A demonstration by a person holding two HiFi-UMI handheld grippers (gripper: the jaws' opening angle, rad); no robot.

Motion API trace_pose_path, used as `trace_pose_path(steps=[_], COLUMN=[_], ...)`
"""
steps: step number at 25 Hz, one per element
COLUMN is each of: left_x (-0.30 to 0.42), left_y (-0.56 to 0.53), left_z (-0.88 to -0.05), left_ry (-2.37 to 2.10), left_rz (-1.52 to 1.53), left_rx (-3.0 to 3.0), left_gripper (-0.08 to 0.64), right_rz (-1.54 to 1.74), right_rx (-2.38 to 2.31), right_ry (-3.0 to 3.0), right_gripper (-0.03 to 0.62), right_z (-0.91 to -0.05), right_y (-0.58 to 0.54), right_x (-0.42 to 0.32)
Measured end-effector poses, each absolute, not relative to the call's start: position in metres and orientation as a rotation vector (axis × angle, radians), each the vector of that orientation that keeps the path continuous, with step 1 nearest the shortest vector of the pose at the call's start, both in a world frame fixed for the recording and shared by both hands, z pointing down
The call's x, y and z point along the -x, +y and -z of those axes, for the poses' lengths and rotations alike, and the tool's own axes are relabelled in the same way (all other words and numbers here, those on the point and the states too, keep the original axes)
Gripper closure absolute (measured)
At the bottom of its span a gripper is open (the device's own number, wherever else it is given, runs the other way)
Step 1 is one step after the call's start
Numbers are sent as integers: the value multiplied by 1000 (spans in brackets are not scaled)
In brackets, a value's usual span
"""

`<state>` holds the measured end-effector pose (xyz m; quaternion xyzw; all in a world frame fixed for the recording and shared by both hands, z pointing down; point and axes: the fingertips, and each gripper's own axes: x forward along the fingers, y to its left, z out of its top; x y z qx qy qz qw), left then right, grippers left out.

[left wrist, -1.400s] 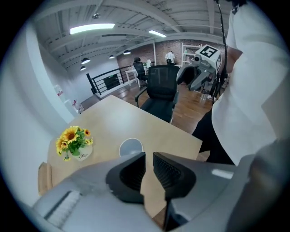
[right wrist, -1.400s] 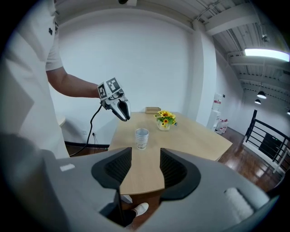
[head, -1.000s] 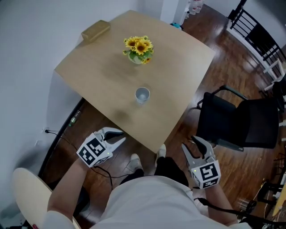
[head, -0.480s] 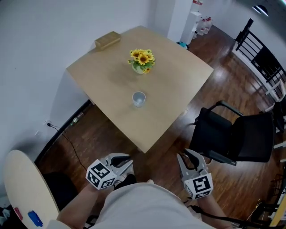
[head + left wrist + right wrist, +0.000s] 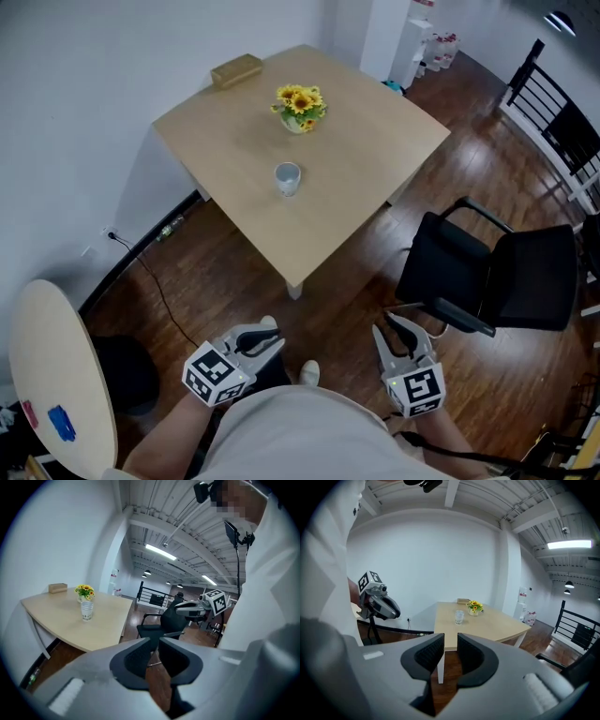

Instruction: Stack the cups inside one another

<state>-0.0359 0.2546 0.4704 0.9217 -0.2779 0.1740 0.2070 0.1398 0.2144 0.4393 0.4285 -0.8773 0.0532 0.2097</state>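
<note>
Near the middle of the square wooden surface (image 5: 361, 155) stands a single pale cup (image 5: 287, 178), upright and on its own. Whether other cups sit nested inside it cannot be made out. A small vase of yellow sunflowers (image 5: 300, 105) stands near it, farther from the person, and a tan box (image 5: 236, 69) lies by the far corner next to the white wall.

Both grippers hang low in front of the person's body, over the dark wooden floor (image 5: 216, 272) and well apart from the surface and the cup. The left gripper (image 5: 154, 641) has its fingers drawn close together with only a slim slit between them, and nothing is caught there. It points across the room toward a black chair (image 5: 506, 272) that stands off the surface's near right side. The right gripper (image 5: 451, 637) has just been closing its fingers, and they now stand together with nothing between them. It points toward the surface, so the cup shows small in the distance above the fingertips. A round pale table (image 5: 52, 375) sits at the person's left, clear of both hands.
</note>
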Motion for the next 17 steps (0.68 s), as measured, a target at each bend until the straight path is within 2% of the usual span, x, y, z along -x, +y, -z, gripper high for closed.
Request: trace_pose_path(steps=[12,17], left_x=[15,14], left_y=[283,287], left_z=[-458,-458], left_ry=[-807,-850], left_rz=[-399,-465], left_rx=[-2593,-2592], left_gripper=[499,499], right_rz=[-107,-133], right_rx=[-1186,-1192], right_ry=[-2443,-2434], right_gripper=[502,502], right_z=[-436,-434], right_y=[247,257], right_x=[-155,-161])
